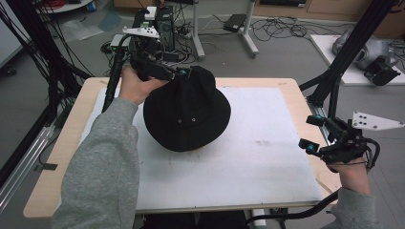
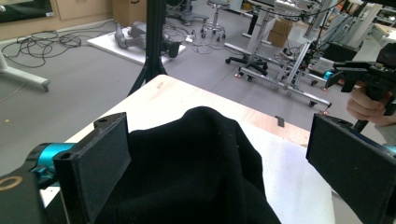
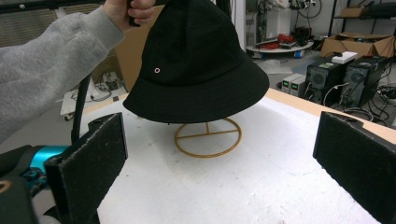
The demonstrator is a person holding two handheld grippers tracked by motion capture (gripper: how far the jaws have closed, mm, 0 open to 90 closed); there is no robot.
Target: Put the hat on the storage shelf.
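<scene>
Centrally, a black fabric bucket hat (image 1: 187, 110) covers a white mat (image 1: 267, 162) on the pale wooden table (image 1: 62, 143); grey floor (image 1: 286, 57) and cables lie beyond. Left gripper (image 2: 215, 154) and right gripper (image 3: 219, 163) jaws both stand apart.

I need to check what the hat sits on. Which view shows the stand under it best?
The right gripper view: the stand shows its gold ring base and thin stem below the black hat. In the high view the hat covers it, and in the left gripper view the hat's crown blocks it.
</scene>
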